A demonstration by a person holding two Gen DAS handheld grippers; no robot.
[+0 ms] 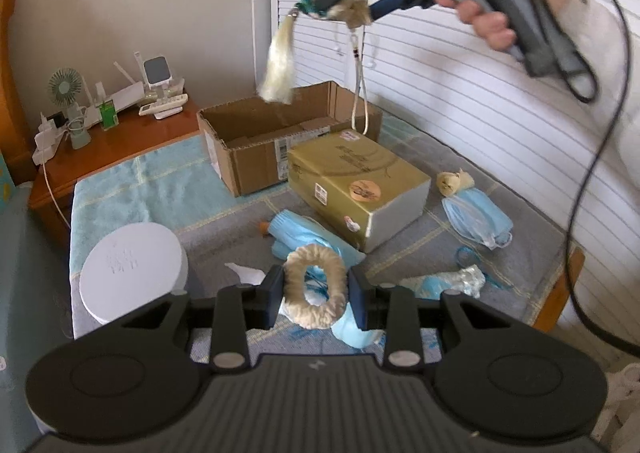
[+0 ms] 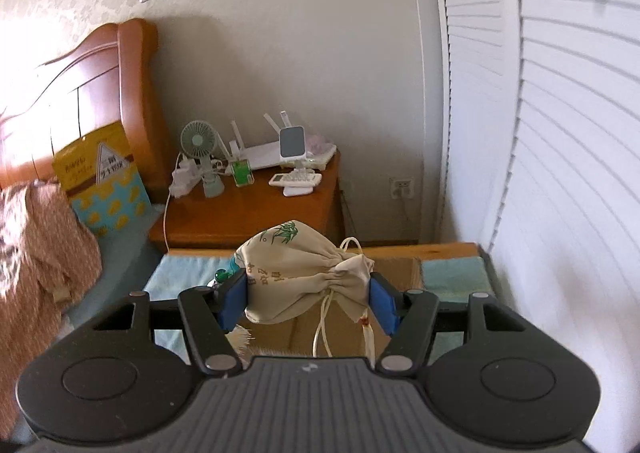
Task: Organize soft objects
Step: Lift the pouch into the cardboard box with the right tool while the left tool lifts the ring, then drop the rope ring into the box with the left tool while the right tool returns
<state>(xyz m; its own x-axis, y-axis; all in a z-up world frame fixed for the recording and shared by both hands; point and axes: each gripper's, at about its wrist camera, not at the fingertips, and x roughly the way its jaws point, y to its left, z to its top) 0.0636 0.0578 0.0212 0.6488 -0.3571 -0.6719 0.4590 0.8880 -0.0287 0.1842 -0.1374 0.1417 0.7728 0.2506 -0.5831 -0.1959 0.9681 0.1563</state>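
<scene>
My left gripper point(image 1: 316, 295) is shut on a fluffy beige ring-shaped scrunchie point(image 1: 315, 287), held above the grey-and-teal mat point(image 1: 168, 189). My right gripper point(image 2: 308, 295) is shut on a cream drawstring pouch point(image 2: 304, 273) printed with green bamboo; its cords and a pale tassel hang below. In the left wrist view the right gripper point(image 1: 336, 5) is high above the open cardboard box point(image 1: 256, 141), the tassel point(image 1: 278, 69) dangling over it. Blue face masks point(image 1: 476, 219), a small beige soft item point(image 1: 454, 181) and more blue pieces point(image 1: 296, 237) lie on the mat.
A gold box point(image 1: 352, 185) stands beside the cardboard box. A white round container point(image 1: 132, 273) sits at the mat's left. The wooden nightstand point(image 2: 256, 209) carries a fan point(image 2: 198, 145), a router and small devices. White slatted doors point(image 1: 480, 93) run along the right.
</scene>
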